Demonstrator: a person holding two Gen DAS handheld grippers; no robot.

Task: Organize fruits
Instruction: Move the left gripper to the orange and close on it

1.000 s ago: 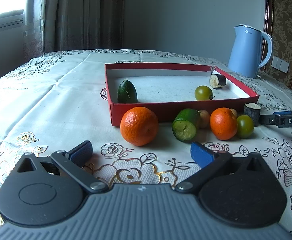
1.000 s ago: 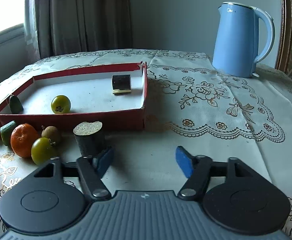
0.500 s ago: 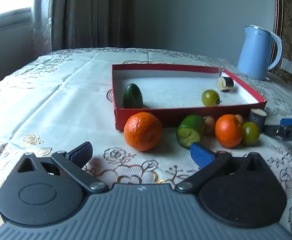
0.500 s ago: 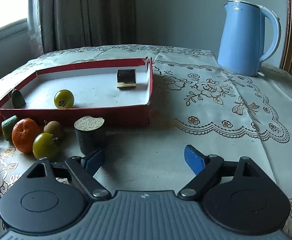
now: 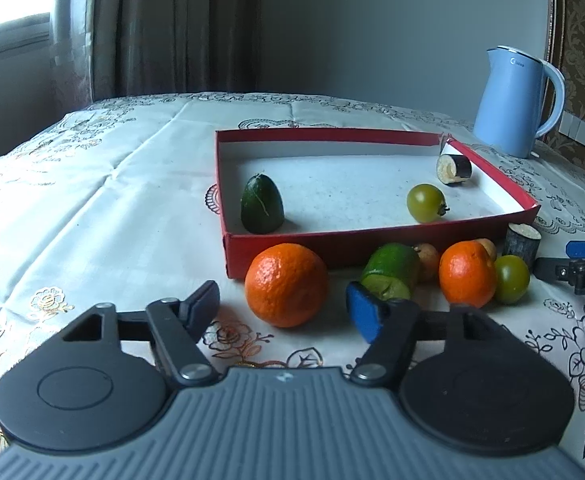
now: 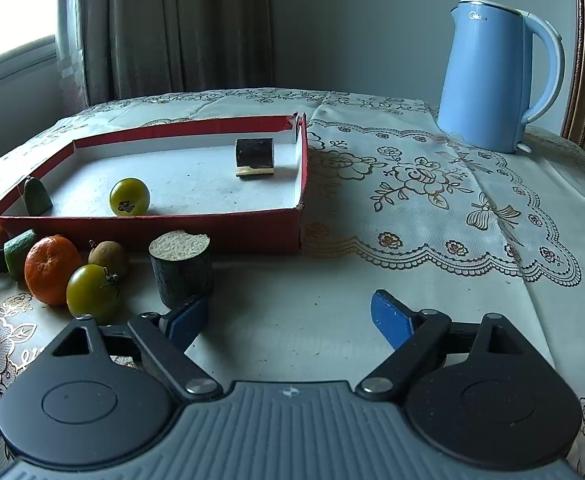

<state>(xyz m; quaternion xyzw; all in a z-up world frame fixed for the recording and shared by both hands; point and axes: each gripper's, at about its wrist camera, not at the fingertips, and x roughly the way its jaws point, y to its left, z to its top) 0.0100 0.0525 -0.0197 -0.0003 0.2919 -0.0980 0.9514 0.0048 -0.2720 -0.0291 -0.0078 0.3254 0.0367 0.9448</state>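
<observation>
Left wrist view, table: a big table under a white cloth (image 5: 132,208) with gold flower patterns holds everything.
Box: a flat red cardboard box (image 5: 372,240) with a white inside sits in the middle of the cloth.
Kettle: a tall light-blue kettle (image 6: 492,80) stands far back, well apart from the box.
Left gripper: the left gripper (image 5: 280,300) has just been closing its jaws part way. The big orange sits just past the gap and the pads do not press on it, so it holds nothing.
Right gripper: the right gripper (image 6: 288,312) has just been opening its jaws. They are spread wide over bare cloth and hold nothing.
Big orange: a round orange fruit (image 5: 286,285) lies on the cloth just in front of the box.
Small orange: a second orange fruit (image 5: 466,273) lies to the right, touching a green tomato (image 5: 510,279).
Cut green fruit: a green piece with a pale cut face (image 5: 390,276) lies between the two oranges.
Dark stump: a short dark round piece with a pale top (image 6: 182,268) stands upright near the box, just beside the right gripper's left pad.
Brown fruit: a small brown round fruit (image 6: 108,258) sits behind the tomato.
Inside the box: a dark green egg-shaped fruit (image 5: 262,209), another green tomato (image 5: 426,202) and a dark cut piece (image 5: 454,169) are in there.
</observation>
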